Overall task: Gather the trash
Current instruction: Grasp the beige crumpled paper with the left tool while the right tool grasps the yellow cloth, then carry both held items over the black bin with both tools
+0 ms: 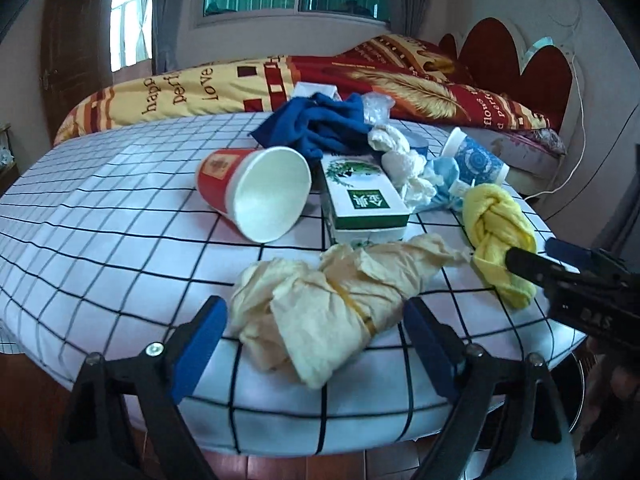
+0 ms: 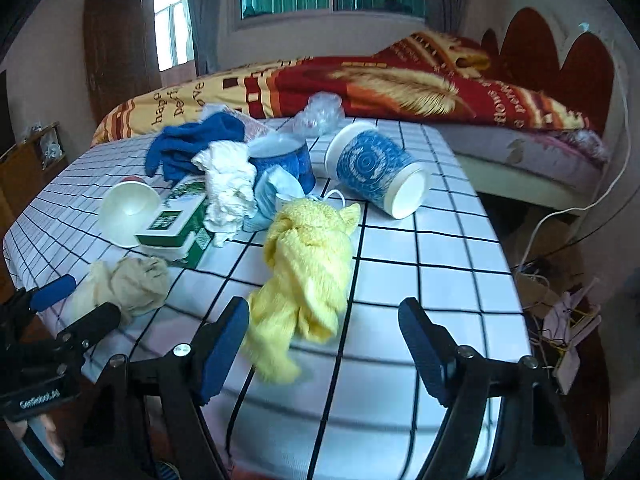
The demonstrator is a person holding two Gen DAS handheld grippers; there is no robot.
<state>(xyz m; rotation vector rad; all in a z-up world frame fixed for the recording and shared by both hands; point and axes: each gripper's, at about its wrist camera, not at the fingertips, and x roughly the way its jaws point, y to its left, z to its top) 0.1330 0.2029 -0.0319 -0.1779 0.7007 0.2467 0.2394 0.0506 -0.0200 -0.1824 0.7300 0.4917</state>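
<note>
The left gripper (image 1: 314, 336) is holding its fingers apart around a crumpled beige wad (image 1: 332, 300), pads not pressing. The right gripper (image 2: 324, 344) is likewise standing wide beside a knotted yellow cloth (image 2: 306, 264). On the checked surface (image 1: 100, 216) are lying 3 paper cups, 1 green box (image 1: 362, 200), 1 white tissue (image 2: 228, 188); a blue cloth (image 1: 316, 124) is partly hiding things behind.

Bedspread (image 1: 208, 88): "happy", "perfect", "love" partly legible. Green box (image 1: 360, 200): Chinese characters "金典", viewed inverted.
</note>
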